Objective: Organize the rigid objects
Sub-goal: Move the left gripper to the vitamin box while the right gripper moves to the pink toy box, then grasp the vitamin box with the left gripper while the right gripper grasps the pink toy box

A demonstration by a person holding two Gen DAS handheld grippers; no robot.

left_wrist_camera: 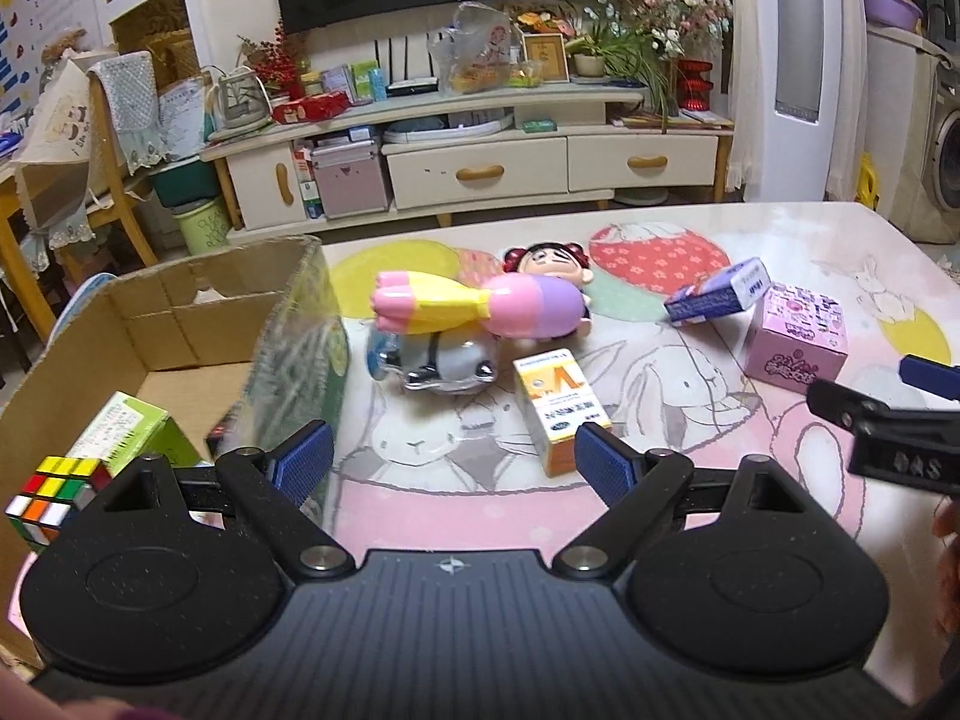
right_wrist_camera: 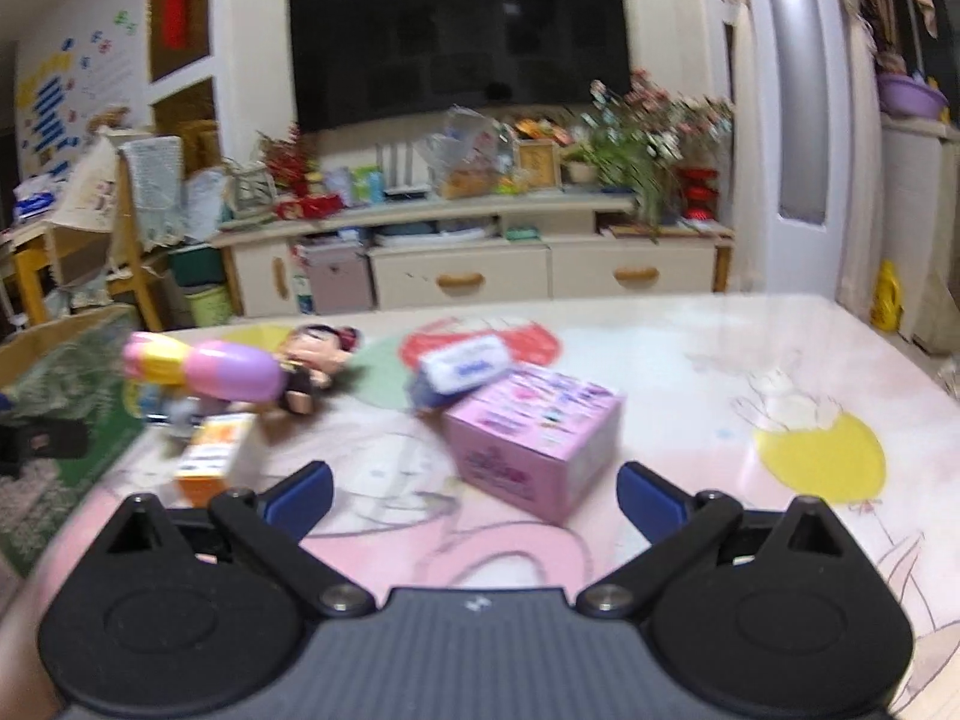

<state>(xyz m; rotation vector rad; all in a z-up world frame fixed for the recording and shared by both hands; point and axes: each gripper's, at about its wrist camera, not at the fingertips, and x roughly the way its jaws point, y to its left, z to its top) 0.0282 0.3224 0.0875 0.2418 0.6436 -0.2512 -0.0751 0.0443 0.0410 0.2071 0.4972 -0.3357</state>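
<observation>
Rubik's cube [left_wrist_camera: 51,489] in left view only

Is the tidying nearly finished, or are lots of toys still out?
Just started, really. Done: a Rubik's cube and a green box sit in the cardboard box. In hand: nothing; the left claw and right claw are both open and empty. Left on the table: the pink-and-yellow toy, doll, silver toy, orange box, blue box and pink box.
</observation>
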